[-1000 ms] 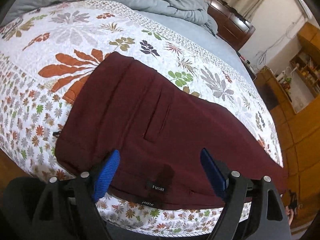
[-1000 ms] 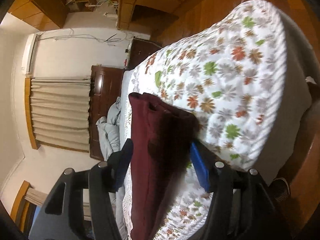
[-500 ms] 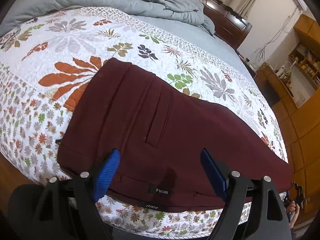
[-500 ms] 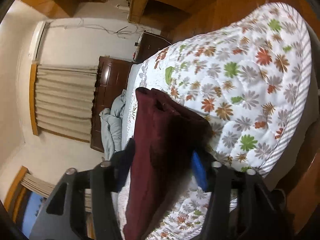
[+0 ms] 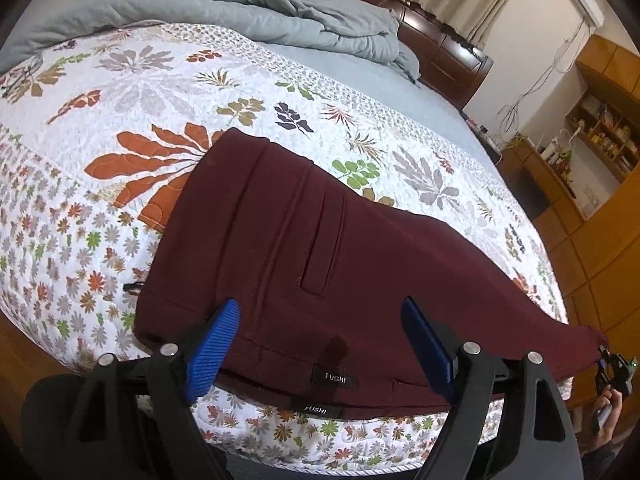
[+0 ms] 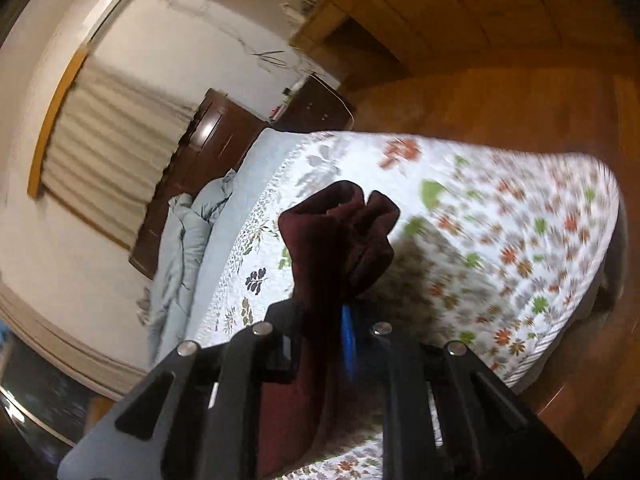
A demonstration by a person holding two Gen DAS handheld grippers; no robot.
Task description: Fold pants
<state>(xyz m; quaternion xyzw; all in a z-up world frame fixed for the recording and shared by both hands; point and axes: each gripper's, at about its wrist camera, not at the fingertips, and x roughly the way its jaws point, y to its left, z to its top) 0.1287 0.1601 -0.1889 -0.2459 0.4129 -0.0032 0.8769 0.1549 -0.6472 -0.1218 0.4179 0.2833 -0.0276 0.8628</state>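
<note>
One pair of maroon pants [image 5: 320,264] lies on the floral quilt [image 5: 120,92], its hem pinched by the right gripper [image 6: 336,320], while the left gripper [image 5: 320,344] gapes over the waistband.

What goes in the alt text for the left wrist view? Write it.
Dark red pants lie flat on a floral quilt, waistband nearest the open left tool. A rumpled grey duvet sits behind.

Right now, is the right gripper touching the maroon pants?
Touching. In the right wrist view the right gripper has its fingers shut on the bunched leg end of the maroon pants, with the fabric pinched between them and lifted off the quilt.
</note>
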